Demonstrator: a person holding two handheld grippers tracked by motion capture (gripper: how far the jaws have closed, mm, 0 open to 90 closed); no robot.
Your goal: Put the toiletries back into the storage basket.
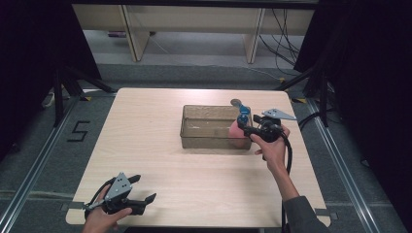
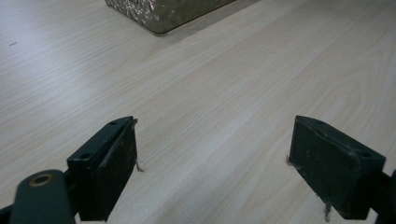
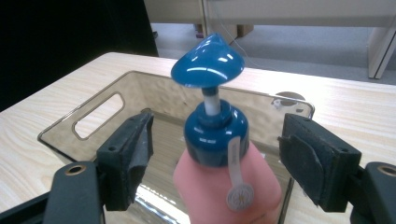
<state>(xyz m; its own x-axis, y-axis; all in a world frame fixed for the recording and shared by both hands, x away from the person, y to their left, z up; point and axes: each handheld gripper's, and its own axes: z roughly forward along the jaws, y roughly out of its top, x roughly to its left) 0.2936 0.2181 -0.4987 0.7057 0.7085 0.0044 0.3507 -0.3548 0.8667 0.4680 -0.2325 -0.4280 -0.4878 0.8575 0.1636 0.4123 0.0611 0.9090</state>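
Note:
A pink pump bottle with a blue collar and blue pump head stands upright at the right end of a tinted clear bin, seemingly inside it. My right gripper is open, one jaw on each side of the blue collar with a gap on both sides. In the high view the right gripper reaches the bottle from the right. My left gripper is open and holds nothing near the table's front left edge, over bare wood.
The bin has a handle slot in its far end wall. A small round grey disc sits in the tabletop just behind the bin. The wooden table is bordered by dark curtains, with floor rails at both sides.

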